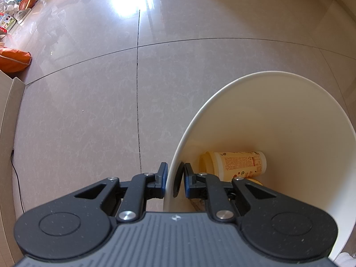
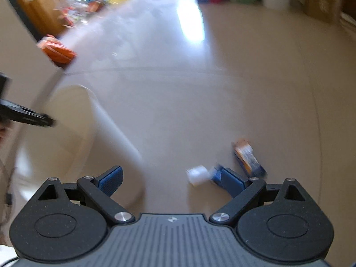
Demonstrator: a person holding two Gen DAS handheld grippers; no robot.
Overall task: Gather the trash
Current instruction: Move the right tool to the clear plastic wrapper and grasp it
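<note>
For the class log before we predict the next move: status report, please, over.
Left tongs shut on white bin rim. Right tongs open, empty. Yellow cup in bin; small white piece and blue-orange packet on floor ahead. Path clear.

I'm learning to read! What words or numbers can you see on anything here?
Yellow paper cup lying in the white plastic bin: printed text, too small to read.
Blue and orange carton on the floor: label too blurred to read.
Nothing else readable.
</note>
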